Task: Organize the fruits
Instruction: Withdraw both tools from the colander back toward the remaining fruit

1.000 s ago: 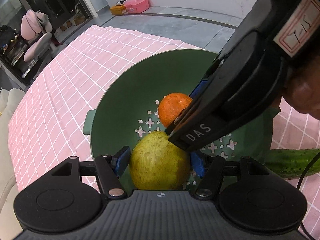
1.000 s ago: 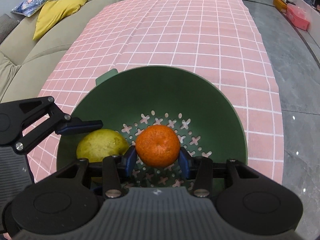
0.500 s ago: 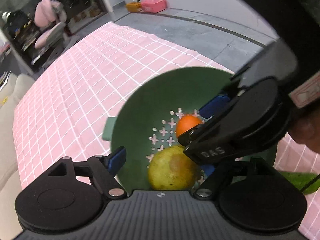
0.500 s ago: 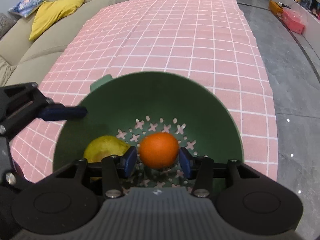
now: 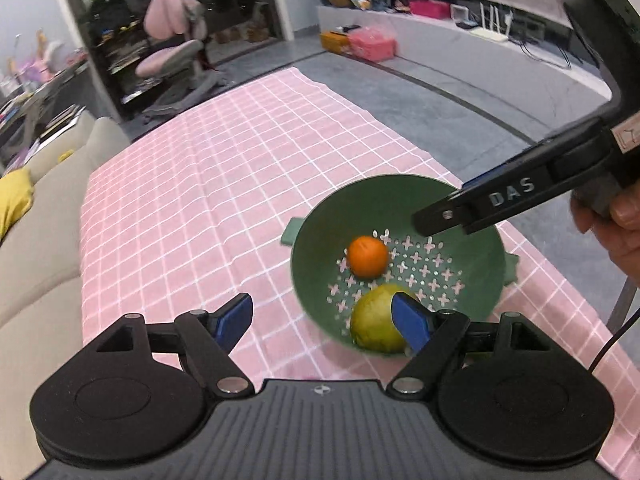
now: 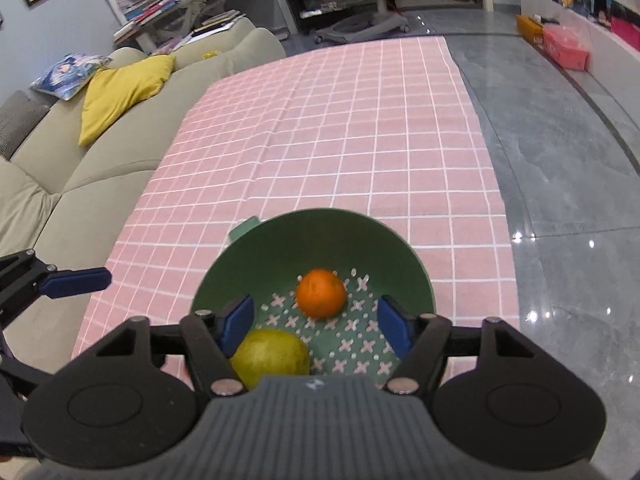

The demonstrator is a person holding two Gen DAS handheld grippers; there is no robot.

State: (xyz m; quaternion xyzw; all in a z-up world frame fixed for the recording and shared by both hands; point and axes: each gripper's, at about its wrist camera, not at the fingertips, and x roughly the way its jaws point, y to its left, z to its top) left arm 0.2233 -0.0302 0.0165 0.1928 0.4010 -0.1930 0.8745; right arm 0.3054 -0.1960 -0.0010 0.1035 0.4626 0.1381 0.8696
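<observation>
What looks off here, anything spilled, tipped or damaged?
Nothing stands out. The orange and the yellow-green fruit both sit inside the green colander, which rests on the pink tablecloth. The left gripper and the right gripper are open and empty.

Lettering on the right gripper (image 5: 444, 216): you can read "DAS" in pale capitals along the black finger bar reaching over the green perforated plastic colander (image 5: 320, 256), seen from your left wrist view.
White red-bordered label (image 5: 630, 136): stuck on the same gripper's black body near your right hand (image 5: 616, 220); its handwritten marks are cut off at the frame edge and you cannot read them.
Right wrist view: no readable text.
</observation>
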